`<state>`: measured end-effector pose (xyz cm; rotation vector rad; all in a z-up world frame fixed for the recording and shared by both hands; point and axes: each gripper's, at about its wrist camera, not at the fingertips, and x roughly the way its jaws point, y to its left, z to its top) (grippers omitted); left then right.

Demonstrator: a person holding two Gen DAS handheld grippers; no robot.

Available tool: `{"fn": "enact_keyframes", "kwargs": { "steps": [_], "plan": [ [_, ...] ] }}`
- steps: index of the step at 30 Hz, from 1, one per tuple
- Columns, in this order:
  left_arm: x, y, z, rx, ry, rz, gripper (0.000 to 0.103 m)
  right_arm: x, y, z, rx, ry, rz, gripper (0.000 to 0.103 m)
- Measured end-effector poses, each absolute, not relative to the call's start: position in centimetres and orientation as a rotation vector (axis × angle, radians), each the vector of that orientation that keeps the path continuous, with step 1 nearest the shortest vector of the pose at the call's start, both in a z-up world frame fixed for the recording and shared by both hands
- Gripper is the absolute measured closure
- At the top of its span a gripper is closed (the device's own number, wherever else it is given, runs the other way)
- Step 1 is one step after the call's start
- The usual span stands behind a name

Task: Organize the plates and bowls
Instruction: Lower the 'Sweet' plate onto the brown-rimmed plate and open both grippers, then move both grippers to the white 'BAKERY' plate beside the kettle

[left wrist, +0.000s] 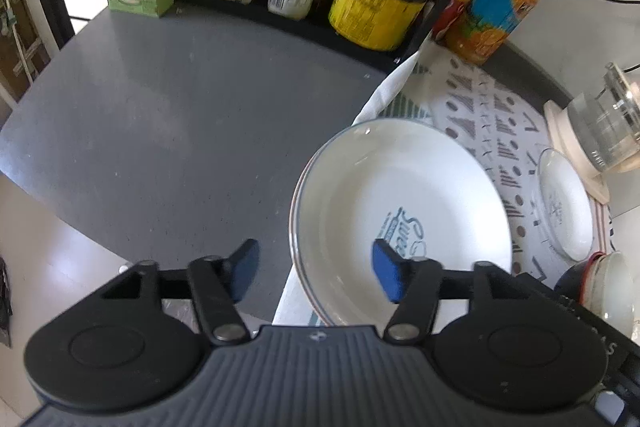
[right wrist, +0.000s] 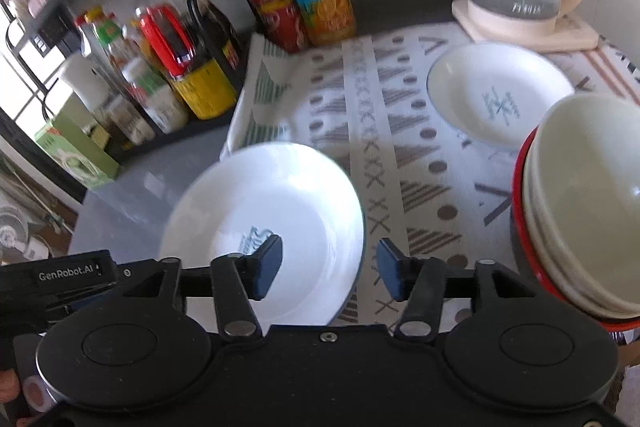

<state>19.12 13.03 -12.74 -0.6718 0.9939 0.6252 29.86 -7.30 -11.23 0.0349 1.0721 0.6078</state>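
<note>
The big white plate (right wrist: pixel 264 227) sat on the patterned cloth (right wrist: pixel 360 107), right under both grippers. The right gripper (right wrist: pixel 330 267) had its jaws wide open, one on each side of the plate's right rim. The left gripper (left wrist: pixel 316 267) was open too, over the left rim. The stacked bowls (right wrist: pixel 580 203) stood off to the right, nearer the right hand

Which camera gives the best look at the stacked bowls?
The right wrist view: the stacked bowls fill its right side, showing nested cream bowls inside a red-rimmed one. The left wrist view catches only a blurred sliver of them at its right edge.
</note>
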Motion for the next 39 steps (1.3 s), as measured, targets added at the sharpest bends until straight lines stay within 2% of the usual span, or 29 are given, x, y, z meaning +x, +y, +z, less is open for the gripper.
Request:
{"fn": "enact_keyframes", "kwargs": {
  "steps": [3,7,14,19,29,39],
  "plan": [
    [19.1,12.7,-11.6,-0.665,0.972,0.607,0.031,29.9,-8.1,-9.6,0.054,1.025,0.607,0.036],
    [19.2,12.0,-10.0,-0.65,0.938,0.592,0.023,30.1,-9.5,-7.5,0.075,0.958,0.58,0.014],
    [20.3,10.1,-7.8,-0.646,0.895,0.521,0.018,30.2,-12.3,-4.9,0.085,0.871,0.522,0.002],
    [21.3,8.5,-6.5,-0.65,0.854,0.473,0.0,30.7,-13.9,-3.9,0.104,0.82,0.487,0.001],
    [25.3,5.9,-5.6,-0.592,0.817,0.439,0.0,33.3,-16.5,-3.5,0.083,0.746,0.405,0.001],
    [31.4,4.3,-6.2,-0.571,0.836,0.432,0.0,39.6,-18.4,-5.2,0.082,0.797,0.391,0.001]
  ]
}}
